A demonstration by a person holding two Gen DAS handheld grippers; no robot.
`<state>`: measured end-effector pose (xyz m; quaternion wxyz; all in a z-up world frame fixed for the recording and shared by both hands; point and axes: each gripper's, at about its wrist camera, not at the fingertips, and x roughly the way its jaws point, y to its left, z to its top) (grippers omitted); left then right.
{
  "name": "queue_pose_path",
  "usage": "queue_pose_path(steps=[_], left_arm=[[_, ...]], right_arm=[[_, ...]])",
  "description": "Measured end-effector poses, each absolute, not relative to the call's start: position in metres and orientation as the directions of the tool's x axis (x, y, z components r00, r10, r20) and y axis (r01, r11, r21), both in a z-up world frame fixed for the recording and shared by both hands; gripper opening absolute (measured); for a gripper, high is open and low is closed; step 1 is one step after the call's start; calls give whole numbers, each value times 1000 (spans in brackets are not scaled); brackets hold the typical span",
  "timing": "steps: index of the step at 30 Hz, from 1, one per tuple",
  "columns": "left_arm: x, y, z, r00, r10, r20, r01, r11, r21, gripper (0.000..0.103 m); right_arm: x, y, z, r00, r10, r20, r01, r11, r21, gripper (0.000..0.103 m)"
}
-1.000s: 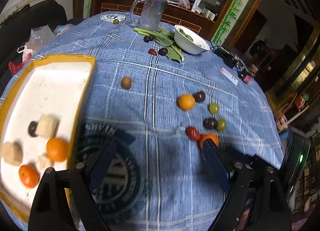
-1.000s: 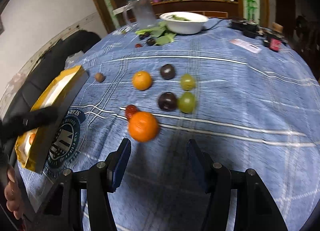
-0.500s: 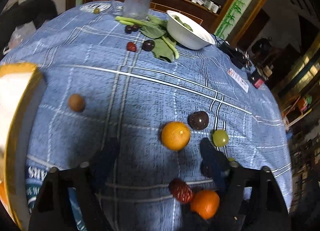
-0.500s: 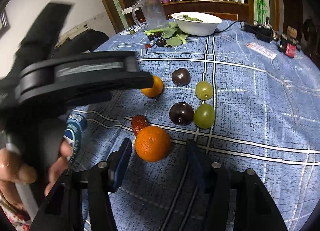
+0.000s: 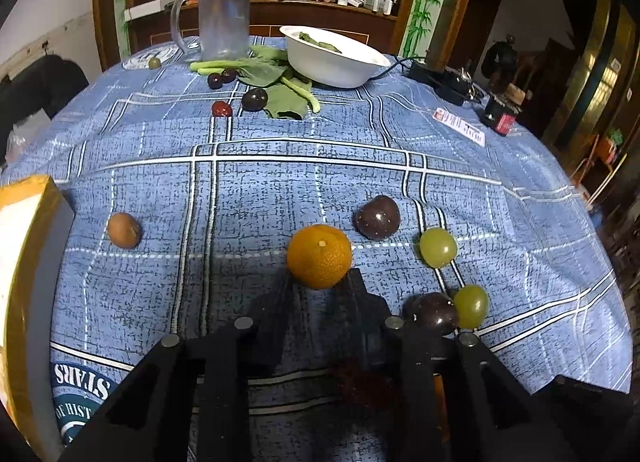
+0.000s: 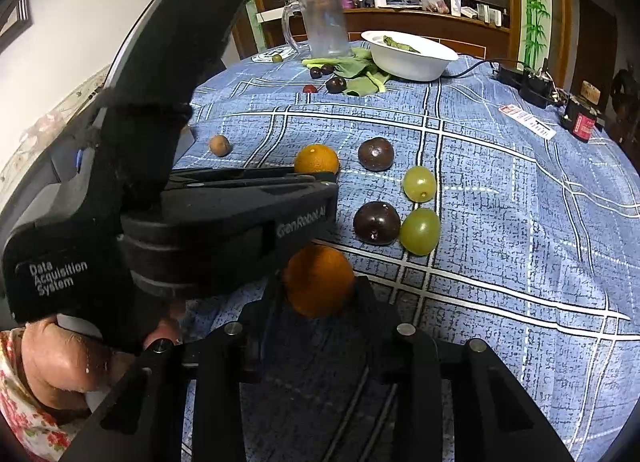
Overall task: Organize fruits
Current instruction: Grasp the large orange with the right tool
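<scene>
White bowl (image 5: 334, 61) holds greens; jug (image 5: 224, 17) looks empty. L gripper (image 5: 320, 294) open at far orange (image 5: 320, 256); R gripper (image 6: 318, 292) open around near orange (image 6: 319, 282).

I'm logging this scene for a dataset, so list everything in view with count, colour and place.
oranges: 2, orange; far one at left gripper's tips, near one between right gripper's fingers
plums: 2, dark purple; and, mid-table
green grapes: 2; and, beside the plums
brown fruit: 1, left of oranges
red date: 1, under left gripper
tray: 1, yellow-rimmed, white, left edge
white bowl: 1, far side, greens inside
leafy greens: green, by bowl
small dark fruits: several, near greens
clear pitcher: 1, far side
tablecloth: blue plaid
left gripper: black, open
right gripper: black, open around near orange
</scene>
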<state>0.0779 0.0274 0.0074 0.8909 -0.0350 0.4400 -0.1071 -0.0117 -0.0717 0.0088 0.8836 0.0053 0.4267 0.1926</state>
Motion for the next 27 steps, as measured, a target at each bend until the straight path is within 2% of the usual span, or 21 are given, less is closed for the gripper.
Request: queue_pose_path(steps=[6,10,13,16,27], left_arm=[[81,44,8,577,-270,-771,117,961,-250,26],[80,45,9,584,-265,-767,109,962,-250,26],[76,47,13,600,-264,-755,103,962,-255,20],[66,54,24,627,-259,-735,85,960,-266,19],[-22,123,79,732,-252,-633,1,930,-369,20]], right_arm=[[-6,-86,9,534,422,-732,-324,902,284,39],[-3,-89,8,530,435,-728,-312,898,309,39],[-3,-90,9,537,446,-716,-314,894,320,39],[-3,-91,10,533,461,-709,-318,886,337,39],[-10,-93,10,557,428,-712,-298,903,309,38]])
